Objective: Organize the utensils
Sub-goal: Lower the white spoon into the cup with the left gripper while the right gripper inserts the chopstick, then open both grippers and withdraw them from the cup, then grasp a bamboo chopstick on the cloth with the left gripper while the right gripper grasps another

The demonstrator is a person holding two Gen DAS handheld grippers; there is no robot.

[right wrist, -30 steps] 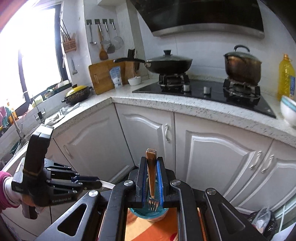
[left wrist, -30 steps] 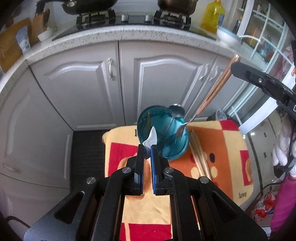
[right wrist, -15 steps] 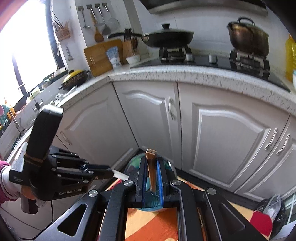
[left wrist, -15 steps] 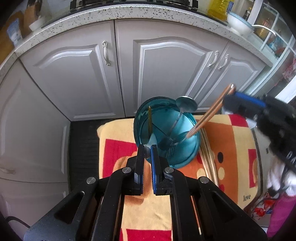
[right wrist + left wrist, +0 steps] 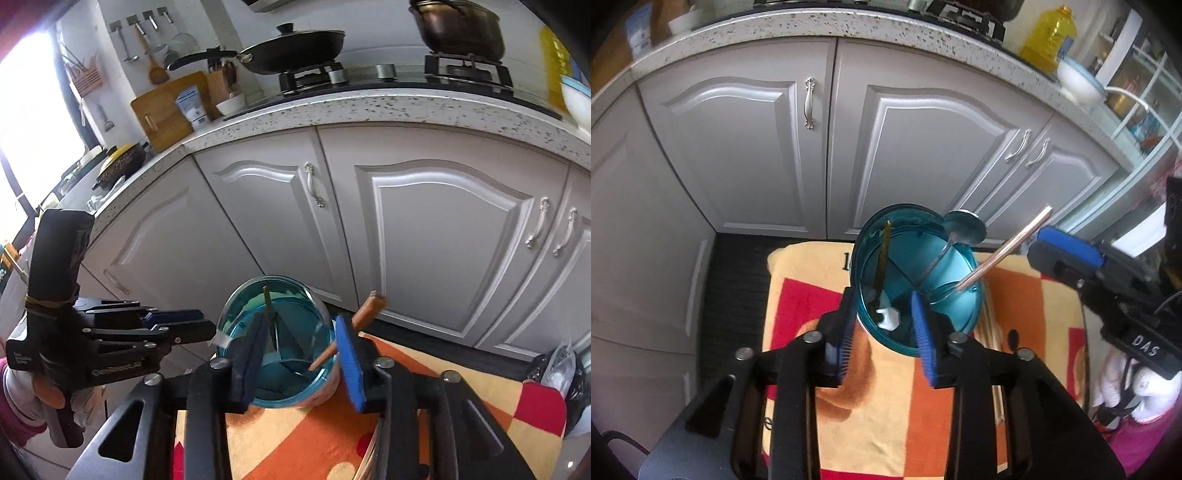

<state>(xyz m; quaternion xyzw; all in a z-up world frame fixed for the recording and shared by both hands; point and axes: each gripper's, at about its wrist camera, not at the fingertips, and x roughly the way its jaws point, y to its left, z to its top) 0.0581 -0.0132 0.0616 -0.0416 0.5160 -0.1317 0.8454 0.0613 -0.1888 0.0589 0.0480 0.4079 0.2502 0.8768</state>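
Observation:
A teal divided utensil holder [image 5: 956, 269] [image 5: 240, 306] stands on a patterned cloth. In it are a white spoon [image 5: 889, 316], a thin knife-like handle [image 5: 882, 254], a metal spoon [image 5: 964, 232] and a fork with a wooden handle [image 5: 1008, 249] [image 5: 364, 314] leaning right. My left gripper [image 5: 884, 315] is open just above the holder's near rim, over the white spoon. My right gripper [image 5: 301, 345] is open around the holder, beside the wooden handle. It also shows in the left wrist view [image 5: 1067, 254].
Wooden chopsticks [image 5: 991, 339] lie on the cloth [image 5: 894, 417] [image 5: 314, 435] right of the holder. White cabinet doors [image 5: 923, 147] and a speckled counter [image 5: 369, 107] with a stove stand behind. A black bag [image 5: 554, 373] sits at the right.
Both grippers opened. The left let the white spoon drop into the holder; the right released the wooden-handled fork, which now leans in the holder.

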